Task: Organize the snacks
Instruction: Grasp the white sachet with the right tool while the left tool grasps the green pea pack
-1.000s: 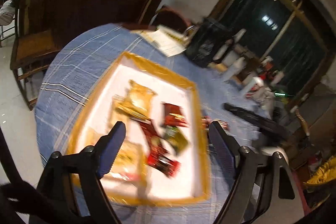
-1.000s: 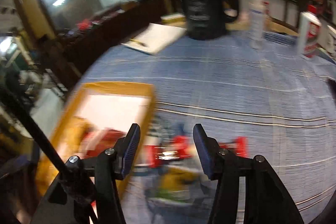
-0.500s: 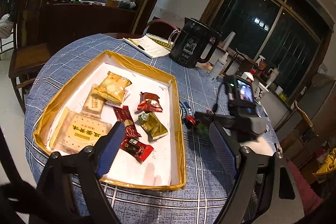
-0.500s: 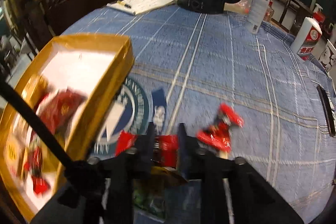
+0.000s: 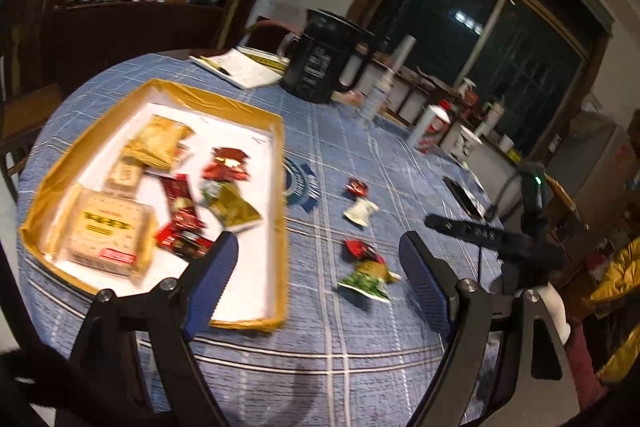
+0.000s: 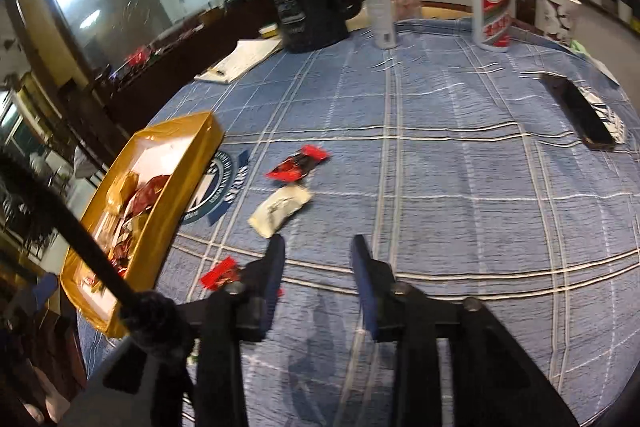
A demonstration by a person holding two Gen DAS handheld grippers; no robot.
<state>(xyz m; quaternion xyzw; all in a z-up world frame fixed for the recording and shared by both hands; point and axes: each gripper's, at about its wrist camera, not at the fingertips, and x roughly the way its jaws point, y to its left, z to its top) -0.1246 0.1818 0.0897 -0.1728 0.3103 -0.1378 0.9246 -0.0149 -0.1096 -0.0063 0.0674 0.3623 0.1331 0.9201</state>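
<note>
A: Half a second ago our right hand-held gripper (image 6: pixel 318 259) was pinched on a red snack; now its jaws stand apart with nothing between them.

B: So that grab failed. The red candy (image 5: pixel 362 251) and green packet (image 5: pixel 368 279) lie on the surface beside the gold tray (image 5: pixel 280 227), not in it.

A: Our left hand-held gripper (image 5: pixel 316 275) is spread wide, also holding nothing. Another red candy (image 6: pixel 298 167) and a white wrapper (image 6: pixel 280 209) wait farther out.

B: We likely need to regrasp.
</note>
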